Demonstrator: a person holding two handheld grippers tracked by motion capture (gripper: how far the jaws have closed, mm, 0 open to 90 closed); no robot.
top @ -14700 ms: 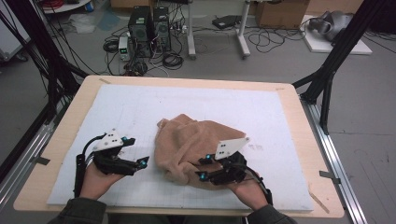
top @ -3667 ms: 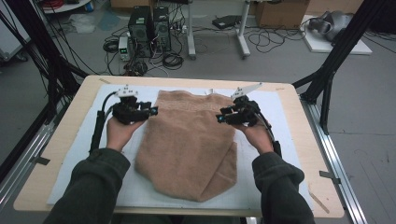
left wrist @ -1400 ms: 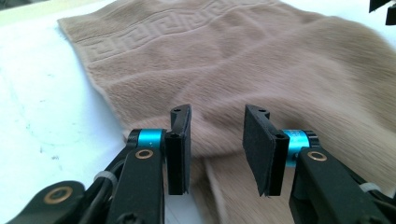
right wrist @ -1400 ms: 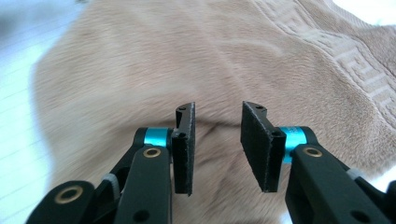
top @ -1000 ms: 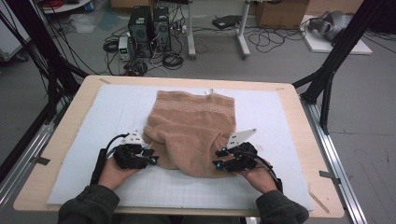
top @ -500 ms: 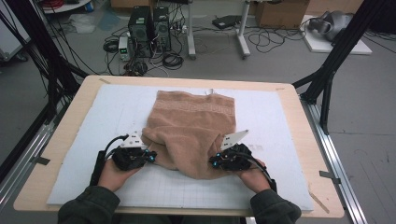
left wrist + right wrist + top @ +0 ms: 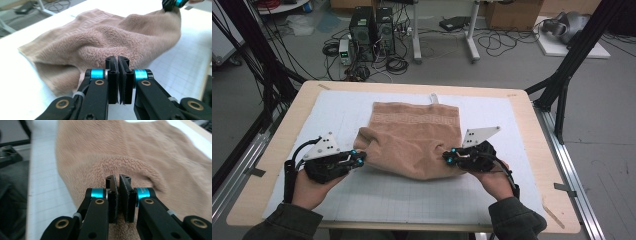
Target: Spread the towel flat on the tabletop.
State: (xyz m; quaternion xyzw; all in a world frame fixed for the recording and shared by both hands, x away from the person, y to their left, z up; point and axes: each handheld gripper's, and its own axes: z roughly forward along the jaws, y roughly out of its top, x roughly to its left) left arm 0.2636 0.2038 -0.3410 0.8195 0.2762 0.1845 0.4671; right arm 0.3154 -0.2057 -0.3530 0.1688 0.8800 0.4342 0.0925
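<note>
Left tool (image 7: pixel 358 158) clenched on towel (image 7: pixel 414 137) near-left corner | right tool (image 7: pixel 448 158) clenched on near-right corner | towel stretches toward surface (image 7: pixel 522 150) far edge, both hands equally near

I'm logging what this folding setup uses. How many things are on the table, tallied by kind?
Tan towel: 1
White gridded mat: 1
Hand-held gripper: 2, the left and the right, each shut on a near corner of the towel
Total: 4
</note>
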